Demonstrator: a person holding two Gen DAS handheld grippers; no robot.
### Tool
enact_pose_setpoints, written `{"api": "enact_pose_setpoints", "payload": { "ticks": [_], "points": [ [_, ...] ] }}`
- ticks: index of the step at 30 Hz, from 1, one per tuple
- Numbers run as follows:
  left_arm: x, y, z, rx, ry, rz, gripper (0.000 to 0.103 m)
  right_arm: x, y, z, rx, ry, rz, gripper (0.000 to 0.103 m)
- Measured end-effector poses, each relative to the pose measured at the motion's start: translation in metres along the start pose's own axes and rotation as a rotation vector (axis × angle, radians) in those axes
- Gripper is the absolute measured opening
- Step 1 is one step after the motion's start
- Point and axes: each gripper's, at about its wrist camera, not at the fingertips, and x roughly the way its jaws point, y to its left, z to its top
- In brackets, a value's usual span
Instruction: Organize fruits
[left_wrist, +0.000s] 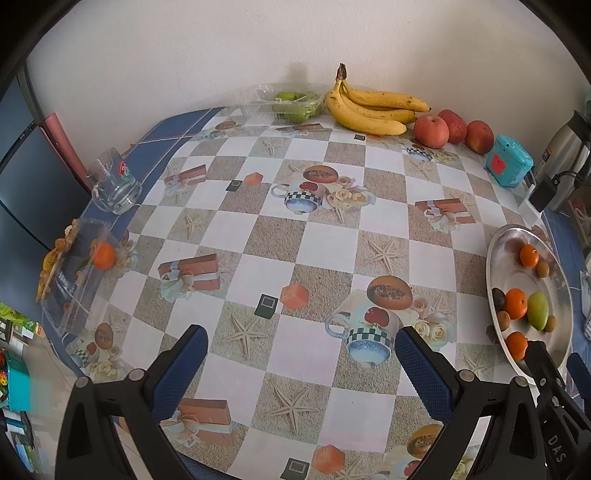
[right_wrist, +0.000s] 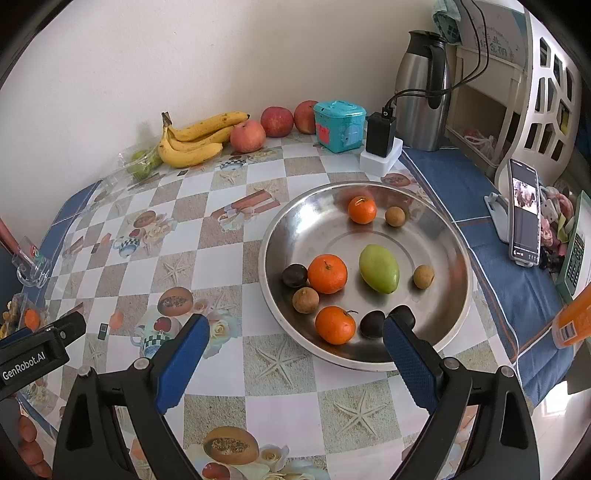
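Note:
A steel bowl (right_wrist: 447, 236) on the checked table holds three tangerines (right_wrist: 327, 273), a green mango (right_wrist: 379, 268), small brown fruits (right_wrist: 305, 300) and dark plums (right_wrist: 372, 324). My right gripper (right_wrist: 291, 334) is open and empty, just in front of the bowl's near rim. My left gripper (left_wrist: 301, 343) is open and empty over the table's middle; the bowl (left_wrist: 509, 240) is at its right. Bananas (left_wrist: 369, 107), three apples (left_wrist: 431, 131) and a clear tray of green fruit (left_wrist: 295, 101) lie along the far wall. A clear box (left_wrist: 79, 273) at the left edge holds a tangerine (left_wrist: 103, 255).
A glass mug (left_wrist: 114, 182) stands at the far left. A teal box (right_wrist: 340, 125), a charger (right_wrist: 380, 134) and a steel flask (right_wrist: 424, 88) stand at the back right. A phone on a stand (right_wrist: 524, 218) is right of the bowl.

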Motion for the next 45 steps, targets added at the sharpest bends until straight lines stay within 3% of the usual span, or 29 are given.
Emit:
{"api": "enact_pose_setpoints", "payload": {
  "ticks": [45],
  "points": [
    [0.0012,0.0010,0.0020,0.003,0.003,-0.001,0.103,0.0030,0.0012,-0.0017,-0.001,0.008,-0.003,0.095]
  ]
}}
